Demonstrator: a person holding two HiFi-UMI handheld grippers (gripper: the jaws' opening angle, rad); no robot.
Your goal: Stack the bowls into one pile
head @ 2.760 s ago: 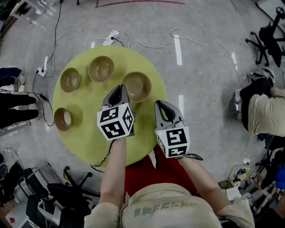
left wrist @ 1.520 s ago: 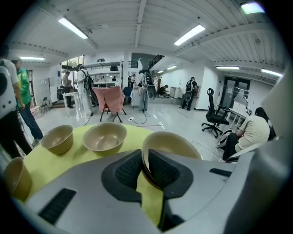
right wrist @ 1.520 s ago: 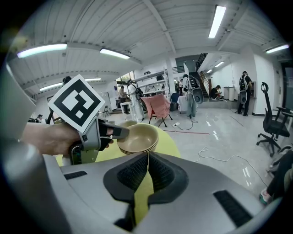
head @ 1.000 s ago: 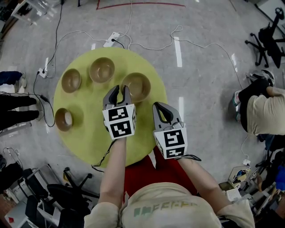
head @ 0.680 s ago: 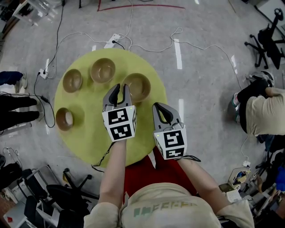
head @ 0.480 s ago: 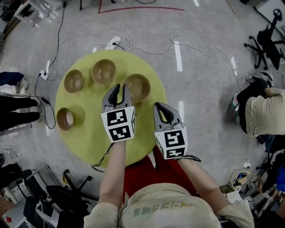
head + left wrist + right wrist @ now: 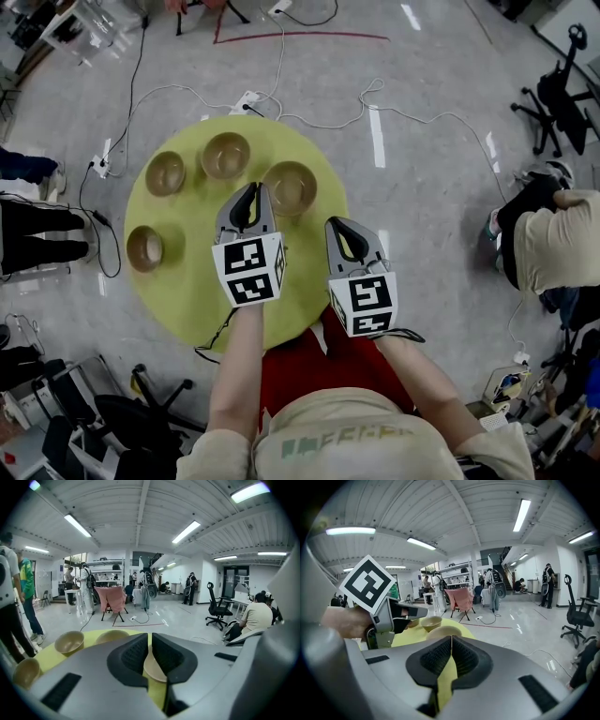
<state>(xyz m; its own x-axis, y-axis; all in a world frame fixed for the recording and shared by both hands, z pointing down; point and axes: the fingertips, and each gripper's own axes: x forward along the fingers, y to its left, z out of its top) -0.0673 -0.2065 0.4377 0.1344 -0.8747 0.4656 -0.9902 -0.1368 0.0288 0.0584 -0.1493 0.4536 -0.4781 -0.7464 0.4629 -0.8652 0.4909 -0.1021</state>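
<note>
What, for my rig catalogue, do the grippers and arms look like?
The left gripper and right gripper match: grey bodies, two tapering jaws with black ridged pads, and a white cube with black square markers at the back. The arms are bare below short beige sleeves.

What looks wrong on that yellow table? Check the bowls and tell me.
Nothing stands out. Four bowls sit upright and apart on the yellow table: left bowl, back-left bowl, back bowl, right bowl. None is tipped or spilled, and none is stacked yet.
</note>
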